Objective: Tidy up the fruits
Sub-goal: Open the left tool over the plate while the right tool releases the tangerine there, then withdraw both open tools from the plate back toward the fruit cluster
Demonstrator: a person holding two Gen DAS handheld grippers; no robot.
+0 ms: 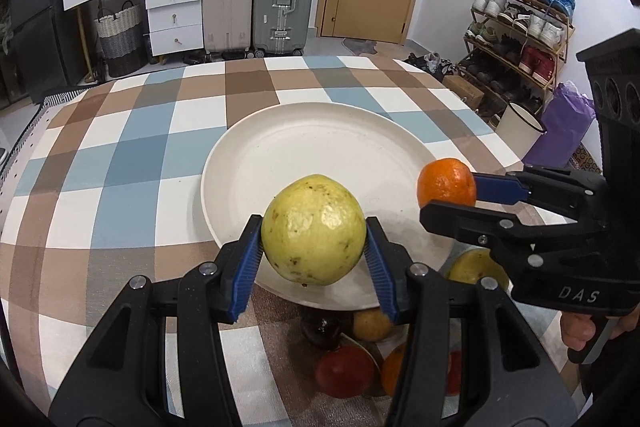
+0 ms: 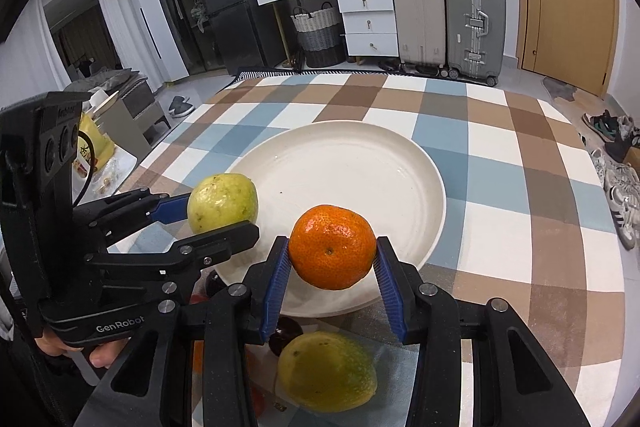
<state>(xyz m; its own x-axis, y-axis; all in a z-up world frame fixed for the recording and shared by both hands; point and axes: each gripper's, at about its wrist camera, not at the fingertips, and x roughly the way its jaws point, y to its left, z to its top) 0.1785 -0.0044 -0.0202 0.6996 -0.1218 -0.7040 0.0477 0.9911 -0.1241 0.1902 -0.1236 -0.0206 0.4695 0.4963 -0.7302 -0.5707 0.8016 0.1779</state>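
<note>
Plate: my white plate (image 1: 280, 163) lies flat on the checked cloth (image 1: 120, 155); its bowl holds nothing, only a few dark specks. Both my held fruits hang over its near edge.

Left gripper: my left gripper (image 1: 313, 251) is clamped on the guava (image 1: 314, 229), one blue pad (image 1: 248, 263) pressing each flank. The fruit is lifted, above the plate's near rim.

Right gripper: my right gripper (image 2: 332, 259) is clamped on the mandarin (image 2: 332, 247), blue pads (image 2: 276, 283) on both sides. It too is held off the plate, above the near rim, to the right of the guava.

Guava: pale yellow-green, roundish, skin dimpled and dotted with brown flecks; a small dark nub shows at its underside.

Mandarin: bright orange, glossy, pebbled skin, slightly flattened, with a dark dot at the centre of the face turned to my right camera.

Loose fruit: a cluster sits on the cloth nearer me than the plate, partly hidden by my tools. From the left camera I can make out a red one (image 1: 344, 371), a dark one (image 1: 324, 331), a small yellow one (image 1: 372, 325), an orange one (image 1: 394, 367) and a larger yellow-green one (image 1: 476, 267). From the right camera a big yellow-green fruit (image 2: 326, 371) lies just below the mandarin.

Count: one plate; two grippers; two fruits held, one guava and one mandarin; at least five loose fruits, exact number hidden.
</note>
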